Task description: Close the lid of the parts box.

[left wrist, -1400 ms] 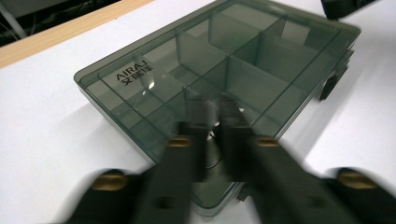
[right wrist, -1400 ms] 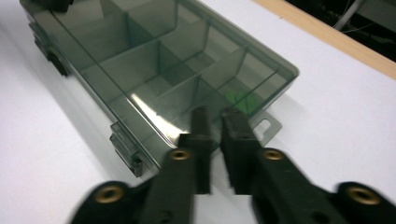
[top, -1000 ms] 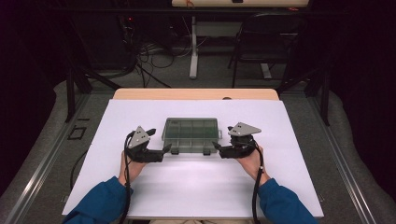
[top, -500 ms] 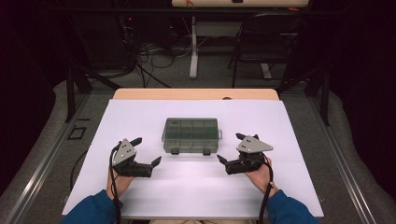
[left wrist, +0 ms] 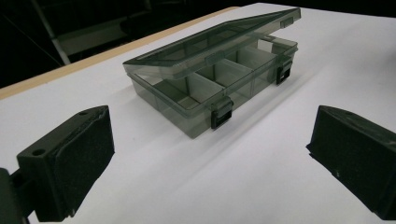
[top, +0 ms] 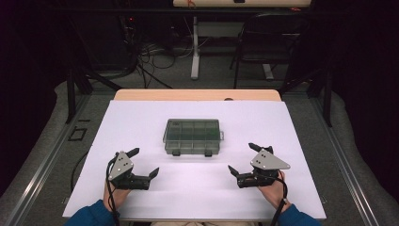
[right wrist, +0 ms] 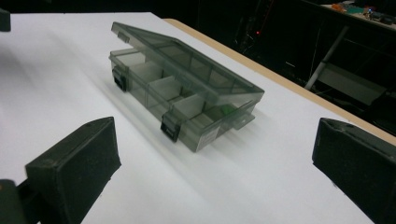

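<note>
The compartment box [top: 192,136] sits at table centre, lid ajar and both front latches [left wrist: 221,113] undone. Your left gripper [top: 143,162], at the box's 8 o'clock, and your right gripper [top: 243,157], at its 4 o'clock, each stand fully spread and empty, having just been opening. Hazard: the light box is unrestrained on the white table [top: 301,141]. Pushing one latch alone will probably slide or rotate it. Pressing the lid off-centre may leave one side unseated.
</note>
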